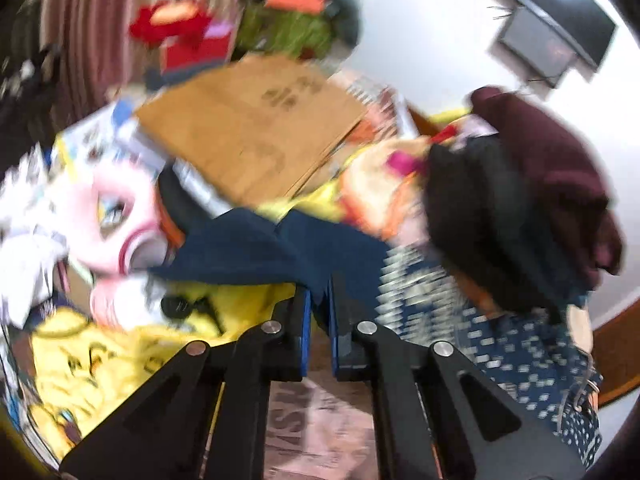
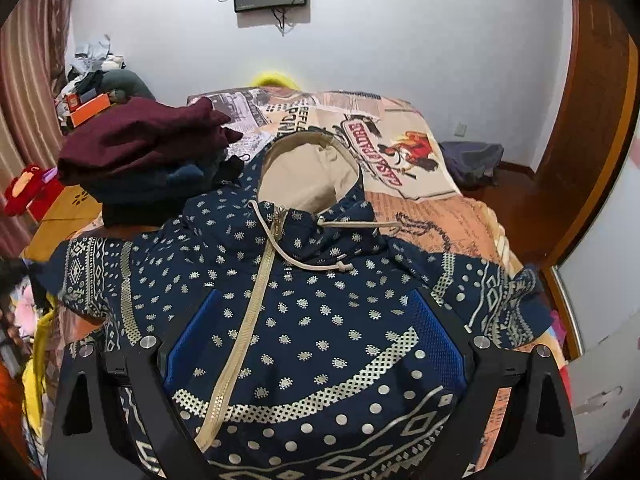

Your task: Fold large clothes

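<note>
A navy hooded jacket (image 2: 320,320) with beige dots, bands and a beige zipper lies front up on the bed, its beige-lined hood (image 2: 308,172) pointing away. My right gripper (image 2: 316,320) hovers over its chest, jaws wide open, blue pads either side of the cloth without pressing it. In the blurred left wrist view my left gripper (image 1: 320,300) has its blue pads nearly together on a plain navy fold (image 1: 248,248) of the jacket, beside the patterned part (image 1: 500,344).
A stack of folded clothes topped by a maroon garment (image 2: 140,140) sits on the bed left of the hood. The printed bedspread (image 2: 400,136) stretches beyond. Cardboard (image 1: 256,128), yellow cloth (image 1: 100,360) and clutter lie off the bed's left side. A wooden door (image 2: 592,120) stands right.
</note>
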